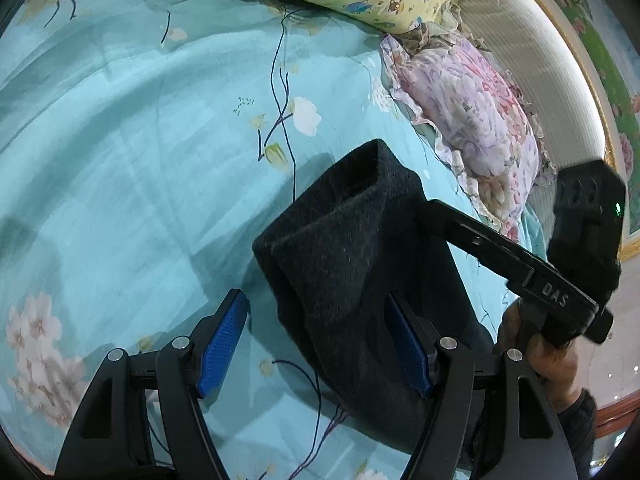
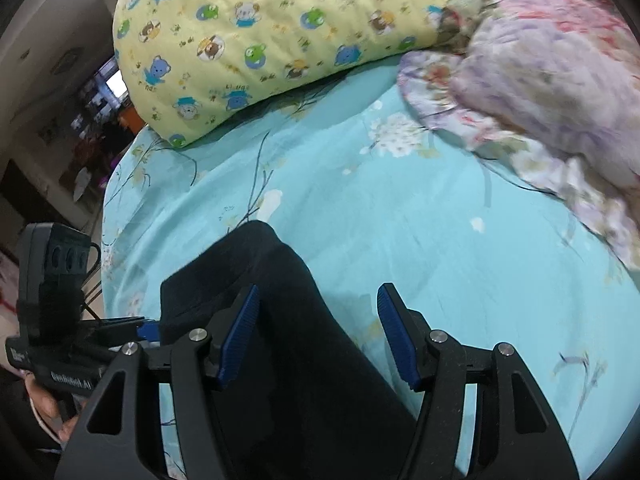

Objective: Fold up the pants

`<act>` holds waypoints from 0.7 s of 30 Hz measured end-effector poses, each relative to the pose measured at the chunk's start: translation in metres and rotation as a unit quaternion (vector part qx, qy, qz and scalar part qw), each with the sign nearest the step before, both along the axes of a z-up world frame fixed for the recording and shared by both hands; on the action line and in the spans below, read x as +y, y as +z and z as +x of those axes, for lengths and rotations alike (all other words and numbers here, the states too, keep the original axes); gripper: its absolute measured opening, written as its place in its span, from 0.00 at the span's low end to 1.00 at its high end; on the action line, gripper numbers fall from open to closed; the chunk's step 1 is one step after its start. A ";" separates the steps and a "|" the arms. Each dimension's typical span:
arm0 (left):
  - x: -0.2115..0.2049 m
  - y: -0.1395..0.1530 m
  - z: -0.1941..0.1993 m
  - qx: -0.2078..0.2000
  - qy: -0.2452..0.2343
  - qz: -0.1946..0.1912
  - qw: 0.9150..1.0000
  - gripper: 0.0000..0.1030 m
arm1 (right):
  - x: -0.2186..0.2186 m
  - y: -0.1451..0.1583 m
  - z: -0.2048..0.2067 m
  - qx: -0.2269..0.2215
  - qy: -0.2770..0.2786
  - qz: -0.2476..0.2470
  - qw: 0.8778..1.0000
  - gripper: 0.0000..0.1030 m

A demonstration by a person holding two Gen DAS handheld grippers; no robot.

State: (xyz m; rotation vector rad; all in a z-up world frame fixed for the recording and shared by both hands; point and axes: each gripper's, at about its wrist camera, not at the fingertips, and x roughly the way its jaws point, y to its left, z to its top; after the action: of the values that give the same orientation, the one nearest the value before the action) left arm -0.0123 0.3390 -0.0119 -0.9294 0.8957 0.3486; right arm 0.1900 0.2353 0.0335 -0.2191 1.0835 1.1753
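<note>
The dark pants (image 1: 344, 264) lie in a folded bundle on the turquoise floral bedsheet (image 1: 140, 160). My left gripper (image 1: 316, 344) is open, its blue pads either side of the near left edge of the pants, not clamped on them. The right gripper's black body (image 1: 556, 288) reaches in from the right beside the pants. In the right wrist view the pants (image 2: 280, 320) lie low and left, and my right gripper (image 2: 318, 336) is open over their right edge. The left gripper's body (image 2: 60, 320) shows at the far left.
A yellow cartoon-print pillow (image 2: 260, 40) lies at the far end of the bed. A pink and lilac floral pillow (image 2: 540, 92) lies at the right. A cream padded headboard (image 1: 532, 52) runs behind it. The bed's left edge (image 2: 108, 208) drops off to a dark room.
</note>
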 end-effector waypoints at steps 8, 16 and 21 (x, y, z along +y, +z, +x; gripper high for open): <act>0.002 -0.003 0.005 0.005 -0.003 0.001 1.000 0.28 | 0.015 -0.017 0.000 0.055 0.039 -0.011 0.998 0.29; -0.018 0.039 0.006 -0.036 -0.029 0.030 0.998 0.19 | -0.016 0.013 -0.008 0.050 0.020 0.039 0.998 0.19; -0.038 0.074 0.007 -0.068 -0.056 0.047 0.995 0.19 | -0.043 0.040 -0.008 0.048 -0.004 0.080 0.996 0.19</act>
State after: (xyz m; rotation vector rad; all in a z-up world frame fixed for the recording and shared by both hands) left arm -0.0049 0.3005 0.0617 -0.8029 0.7950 0.2268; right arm 0.1816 0.1923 0.0738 -0.0341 1.0664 1.2683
